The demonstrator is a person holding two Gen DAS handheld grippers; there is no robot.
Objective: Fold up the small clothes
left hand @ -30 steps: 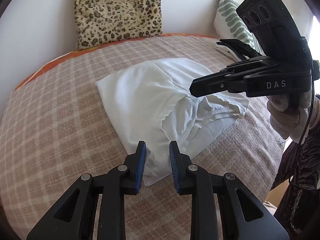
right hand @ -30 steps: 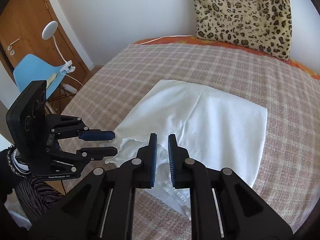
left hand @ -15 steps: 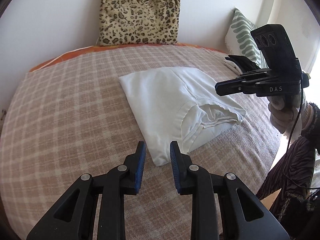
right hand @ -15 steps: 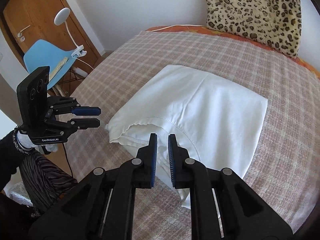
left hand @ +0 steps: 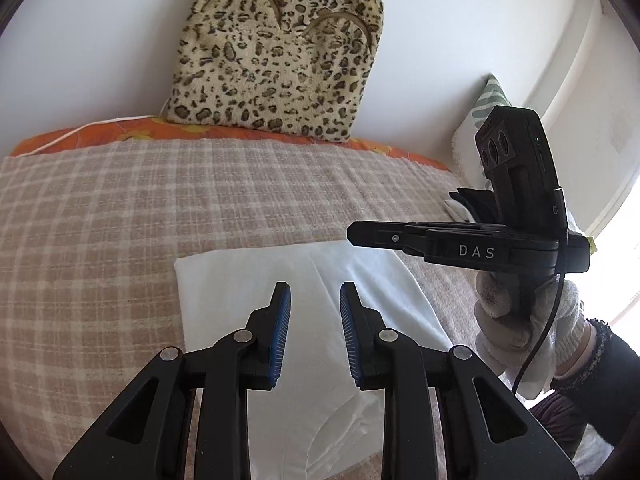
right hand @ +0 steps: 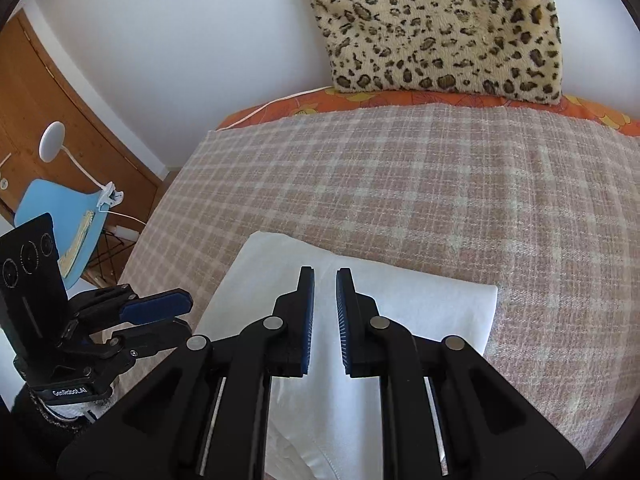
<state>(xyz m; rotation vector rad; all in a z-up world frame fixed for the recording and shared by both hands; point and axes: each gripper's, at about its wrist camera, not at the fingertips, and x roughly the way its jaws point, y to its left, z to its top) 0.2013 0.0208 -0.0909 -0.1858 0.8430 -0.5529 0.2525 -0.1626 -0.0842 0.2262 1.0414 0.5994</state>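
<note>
Fingers of the left tool [left hand: 311,330] stand apart, gripping nothing, directly above the white garment [left hand: 248,280]. The right tool [right hand: 325,314] is likewise released and empty, just beside it. The garment lies folded flat on the checked bed cover [right hand: 420,184], long axis running away from both tools. Both hands are level, pointing toward the leopard cushion [left hand: 276,52].

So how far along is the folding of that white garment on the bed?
Done: the white cotton garment lies folded into a flat rectangle on the checked beige blanket. In hand: nothing; the left gripper and right gripper hover open above it. Left: possibly one more fold, or setting it aside.
</note>
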